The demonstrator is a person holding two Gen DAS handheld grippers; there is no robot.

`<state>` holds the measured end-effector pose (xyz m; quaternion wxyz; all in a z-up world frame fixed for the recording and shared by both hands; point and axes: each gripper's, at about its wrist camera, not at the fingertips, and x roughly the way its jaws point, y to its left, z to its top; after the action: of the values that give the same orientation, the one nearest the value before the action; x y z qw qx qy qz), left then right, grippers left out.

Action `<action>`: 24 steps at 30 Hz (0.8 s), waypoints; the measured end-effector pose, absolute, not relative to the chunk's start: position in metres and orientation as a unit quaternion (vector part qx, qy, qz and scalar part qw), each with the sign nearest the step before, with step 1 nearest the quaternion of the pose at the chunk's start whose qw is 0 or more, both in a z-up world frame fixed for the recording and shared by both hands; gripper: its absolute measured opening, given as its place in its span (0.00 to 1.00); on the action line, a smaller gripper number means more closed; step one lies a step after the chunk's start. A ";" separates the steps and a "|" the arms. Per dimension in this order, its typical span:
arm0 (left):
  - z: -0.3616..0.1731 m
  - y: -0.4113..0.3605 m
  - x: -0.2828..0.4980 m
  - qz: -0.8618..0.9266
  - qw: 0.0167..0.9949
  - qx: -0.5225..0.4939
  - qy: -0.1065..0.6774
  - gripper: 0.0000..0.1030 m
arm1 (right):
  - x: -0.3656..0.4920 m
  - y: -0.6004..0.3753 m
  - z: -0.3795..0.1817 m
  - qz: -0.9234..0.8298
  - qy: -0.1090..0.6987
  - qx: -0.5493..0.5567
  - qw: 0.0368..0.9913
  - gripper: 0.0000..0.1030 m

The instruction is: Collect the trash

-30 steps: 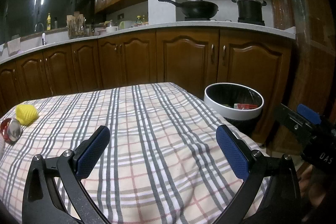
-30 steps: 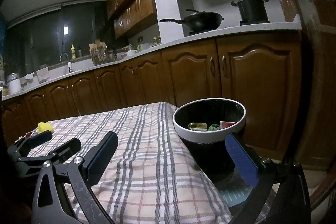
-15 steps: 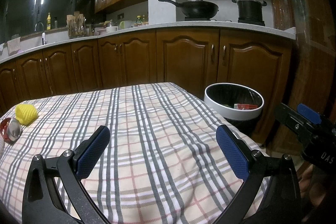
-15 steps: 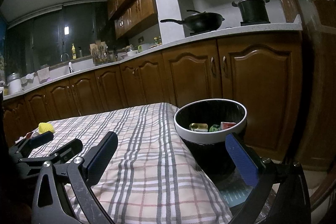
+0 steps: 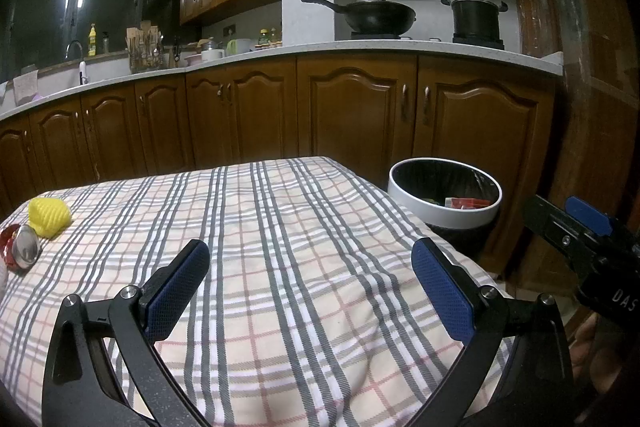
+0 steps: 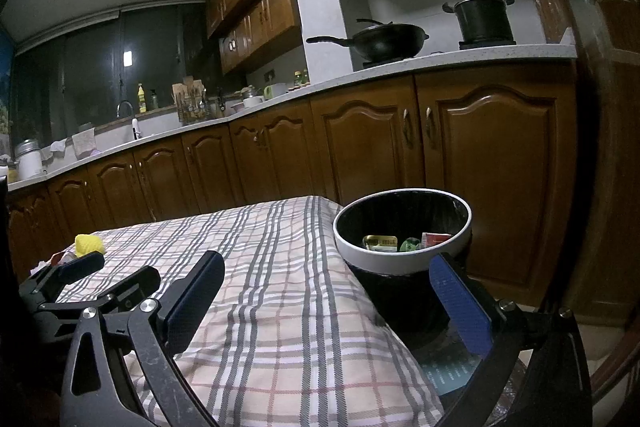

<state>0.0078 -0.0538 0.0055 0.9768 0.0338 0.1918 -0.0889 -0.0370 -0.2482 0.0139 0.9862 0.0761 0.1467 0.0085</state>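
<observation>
Nothing has visibly moved: left gripper (image 5: pixel 310 281) and right gripper (image 6: pixel 328 291) hover spread and empty, several wrappers lie in the bin (image 6: pixel 400 259), yellow crumpled piece (image 5: pixel 49 217) and red item (image 5: pixel 18 247) remain at frame left.

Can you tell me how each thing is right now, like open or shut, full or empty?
left gripper: open, holding nothing
right gripper: open, holding nothing
trash bin: no lid, a few wrappers inside
yellow item: lying on the checked cloth
red shiny item: lying beside the yellow item
wok: uncovered, on the stove
cabinet doors: shut
</observation>
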 end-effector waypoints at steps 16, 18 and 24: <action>0.005 -0.054 0.008 -0.088 0.976 0.033 0.194 1.00 | -0.036 -0.249 0.013 0.008 0.147 0.076 0.986 1.00; 0.004 -0.054 0.010 -0.088 0.976 0.031 0.196 1.00 | -0.035 -0.247 0.014 0.009 0.149 0.076 0.986 1.00; 0.002 -0.054 0.013 -0.087 0.975 0.027 0.201 1.00 | -0.032 -0.242 0.016 0.013 0.154 0.078 0.985 1.00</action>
<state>0.0132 -0.0540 0.0024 0.9754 0.0268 0.2008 -0.0872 -0.0321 -0.2417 0.0157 0.9849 0.0780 0.1537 0.0126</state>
